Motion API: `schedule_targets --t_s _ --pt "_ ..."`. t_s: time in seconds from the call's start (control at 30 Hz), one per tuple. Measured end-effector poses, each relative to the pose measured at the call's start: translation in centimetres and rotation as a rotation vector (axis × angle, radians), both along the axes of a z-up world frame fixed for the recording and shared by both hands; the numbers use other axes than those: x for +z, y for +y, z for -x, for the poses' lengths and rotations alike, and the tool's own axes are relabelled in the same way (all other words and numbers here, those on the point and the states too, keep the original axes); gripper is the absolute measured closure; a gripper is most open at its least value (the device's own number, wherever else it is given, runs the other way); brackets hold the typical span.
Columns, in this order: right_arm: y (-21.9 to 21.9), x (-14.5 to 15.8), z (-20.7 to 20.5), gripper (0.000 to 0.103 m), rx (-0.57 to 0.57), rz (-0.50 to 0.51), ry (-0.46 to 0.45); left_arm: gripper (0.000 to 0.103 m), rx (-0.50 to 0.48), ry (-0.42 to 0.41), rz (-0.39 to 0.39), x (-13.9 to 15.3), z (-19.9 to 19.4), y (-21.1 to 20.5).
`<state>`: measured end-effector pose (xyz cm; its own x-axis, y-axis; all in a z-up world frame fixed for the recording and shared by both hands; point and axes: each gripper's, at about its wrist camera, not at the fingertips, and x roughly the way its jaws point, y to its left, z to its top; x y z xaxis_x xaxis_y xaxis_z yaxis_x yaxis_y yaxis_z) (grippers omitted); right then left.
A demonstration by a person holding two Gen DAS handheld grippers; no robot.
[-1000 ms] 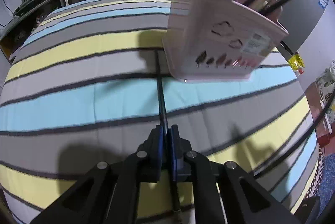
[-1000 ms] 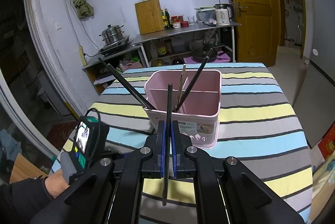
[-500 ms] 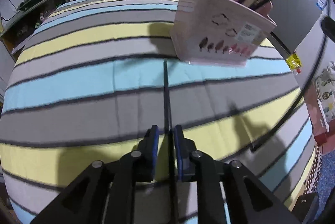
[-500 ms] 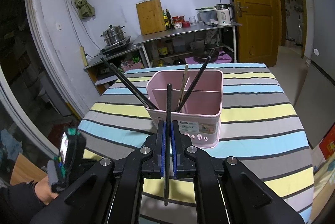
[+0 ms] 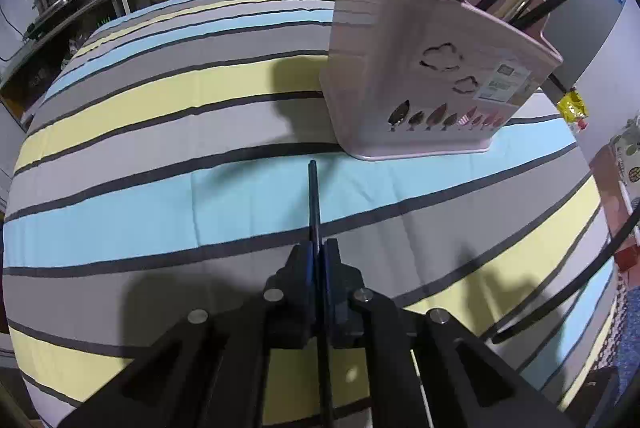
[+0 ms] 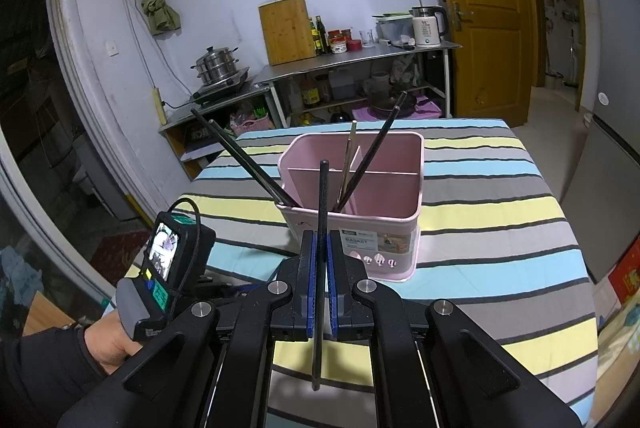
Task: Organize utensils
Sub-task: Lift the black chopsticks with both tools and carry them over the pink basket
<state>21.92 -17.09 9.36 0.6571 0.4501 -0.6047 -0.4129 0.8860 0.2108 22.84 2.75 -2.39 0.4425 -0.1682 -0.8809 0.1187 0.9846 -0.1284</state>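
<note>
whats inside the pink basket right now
The pink basket holds several black chopsticks and a pale one, with white dividers between them. Its walls hide their lower ends and the bottom.

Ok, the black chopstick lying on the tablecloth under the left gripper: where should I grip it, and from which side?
Grip the black chopstick on its thin shaft near the end nearest you, coming from above with the left gripper astride it. It lies flat, pointing at the pink basket, so the fingers must straddle its width.

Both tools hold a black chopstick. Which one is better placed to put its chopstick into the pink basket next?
Probably the right tool: its chopstick stands upright before the pink basket, tip above the rim. The left tool holds its chopstick low over the tablecloth.
</note>
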Motion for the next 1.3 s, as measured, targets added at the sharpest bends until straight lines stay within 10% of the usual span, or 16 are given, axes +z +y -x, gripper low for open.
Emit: schedule_targets --t_s 0.7,1.3 --pt "0.2 0.2 0.3 0.098 -0.002 0.002 -0.003 0.097 -0.035 -0.325 0.095 13.9 4.9 1.8" --pt "-0.2 2.4 1.1 0.098 -0.011 -0.015 -0.048 0.098 -0.039 -0.325 0.142 16.1 5.7 1.1"
